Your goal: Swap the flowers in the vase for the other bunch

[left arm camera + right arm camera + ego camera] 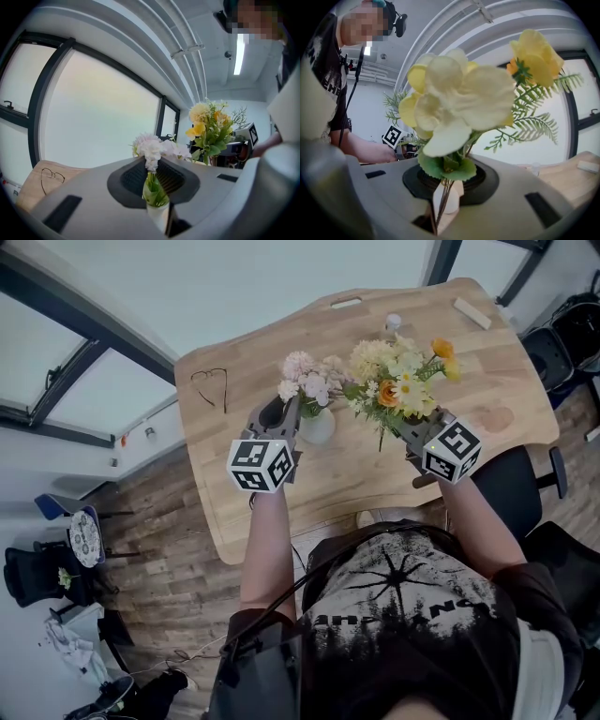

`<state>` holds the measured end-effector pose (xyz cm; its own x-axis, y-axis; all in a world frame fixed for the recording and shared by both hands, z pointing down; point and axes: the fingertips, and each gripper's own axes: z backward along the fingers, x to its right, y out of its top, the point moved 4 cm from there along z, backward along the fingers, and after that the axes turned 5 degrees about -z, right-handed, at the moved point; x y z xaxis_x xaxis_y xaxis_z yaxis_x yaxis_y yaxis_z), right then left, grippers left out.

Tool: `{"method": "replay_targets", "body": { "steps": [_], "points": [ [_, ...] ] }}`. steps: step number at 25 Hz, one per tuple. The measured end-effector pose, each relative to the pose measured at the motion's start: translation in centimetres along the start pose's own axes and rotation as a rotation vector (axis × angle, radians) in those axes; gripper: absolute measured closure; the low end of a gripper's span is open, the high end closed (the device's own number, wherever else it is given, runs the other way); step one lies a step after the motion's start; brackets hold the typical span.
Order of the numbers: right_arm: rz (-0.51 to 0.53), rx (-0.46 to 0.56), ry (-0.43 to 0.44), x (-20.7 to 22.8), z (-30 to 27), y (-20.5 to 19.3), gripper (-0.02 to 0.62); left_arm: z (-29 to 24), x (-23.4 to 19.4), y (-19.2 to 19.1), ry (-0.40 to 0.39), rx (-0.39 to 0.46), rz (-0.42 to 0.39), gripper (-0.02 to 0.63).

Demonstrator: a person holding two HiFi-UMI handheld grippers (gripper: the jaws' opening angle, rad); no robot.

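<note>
A white vase (319, 427) stands on the wooden table (478, 381) and holds a bunch of pink and white flowers (307, 379). My left gripper (296, 416) sits just above the vase's mouth. In the left gripper view its pads (172, 176) press on the green stems (153, 187) of that pink bunch (152, 146), over the vase (159, 216). To the right, my right gripper (401, 430) is shut on the stems (443, 199) of a yellow, orange and white bunch (401, 376), held upright above the table. Its blooms (459, 101) fill the right gripper view.
A pair of glasses (211, 385) lies on the table's left part. A small wooden block (472, 312) and a small pale object (393, 322) lie near the far edge. Black chairs (562, 343) stand to the right of the table.
</note>
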<state>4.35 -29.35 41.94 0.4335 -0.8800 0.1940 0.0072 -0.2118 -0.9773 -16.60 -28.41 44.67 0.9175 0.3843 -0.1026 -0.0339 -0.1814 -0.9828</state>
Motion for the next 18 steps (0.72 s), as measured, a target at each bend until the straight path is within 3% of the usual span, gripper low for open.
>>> {"method": "replay_targets", "body": {
  "steps": [18],
  "points": [
    [0.023, 0.039, 0.019, -0.1, 0.4, 1.3, 0.514, 0.9, 0.8, 6.1, 0.026, 0.098, -0.044, 0.546]
  ]
}}
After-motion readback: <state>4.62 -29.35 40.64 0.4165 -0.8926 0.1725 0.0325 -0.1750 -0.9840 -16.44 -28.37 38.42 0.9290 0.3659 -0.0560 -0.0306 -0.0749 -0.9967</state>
